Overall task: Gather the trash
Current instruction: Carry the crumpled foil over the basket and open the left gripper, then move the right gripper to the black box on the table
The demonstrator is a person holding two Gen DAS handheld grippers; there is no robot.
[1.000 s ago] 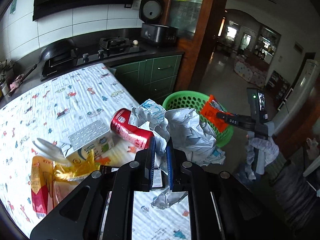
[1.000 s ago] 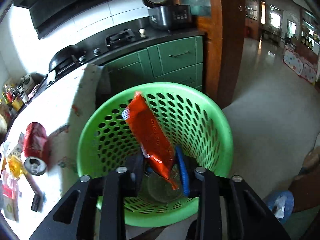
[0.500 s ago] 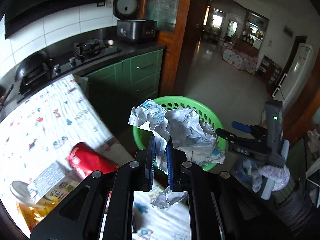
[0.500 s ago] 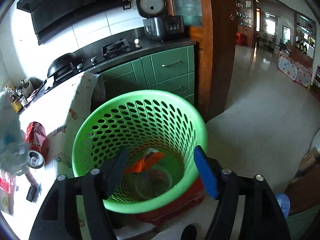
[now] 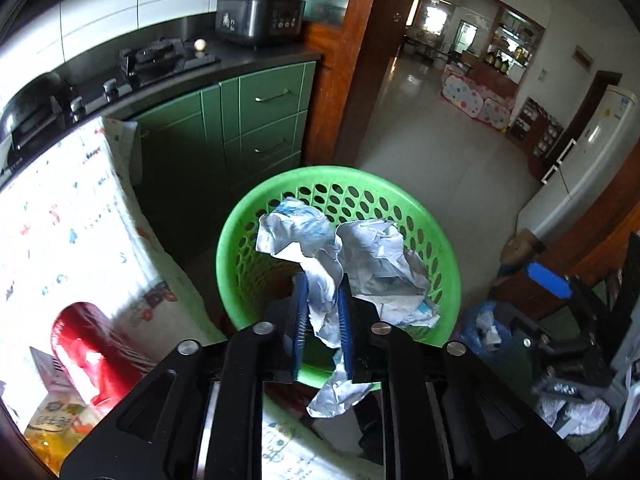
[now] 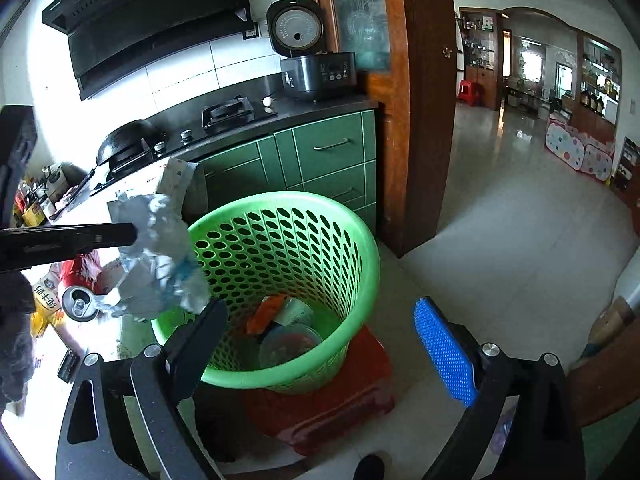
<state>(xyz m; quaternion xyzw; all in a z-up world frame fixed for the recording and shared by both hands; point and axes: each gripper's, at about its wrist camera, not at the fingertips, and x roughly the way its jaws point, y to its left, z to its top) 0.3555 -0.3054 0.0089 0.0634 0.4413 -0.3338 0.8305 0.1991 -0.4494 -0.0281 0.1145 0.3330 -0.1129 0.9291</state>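
My left gripper (image 5: 322, 280) holds a crumpled white paper (image 5: 376, 256) just above the green perforated basket (image 5: 336, 173). Its jaws are opening, but the blue pads still pinch the paper's neck. The right wrist view shows the same paper (image 6: 156, 264) hanging over the basket's left rim (image 6: 360, 240). My right gripper (image 6: 320, 312) hovers near the basket, its jaws opening wide with nothing between them. An orange wrapper (image 6: 266, 312) and a clear plastic lid (image 6: 288, 344) lie at the bottom of the basket. A red can (image 5: 84, 340) lies on the table.
The table with its patterned cloth (image 5: 60, 220) is left of the basket, with a yellow packet (image 5: 52, 420) by the can. A red stool (image 6: 340, 396) carries the basket. Green cabinets (image 5: 272, 120) and a wooden door frame (image 6: 424, 120) stand behind; tiled floor extends right.
The left gripper carried the paper from over the table to above the basket. The right gripper opened, the orange wrapper dropped into the basket, and that gripper drew back.
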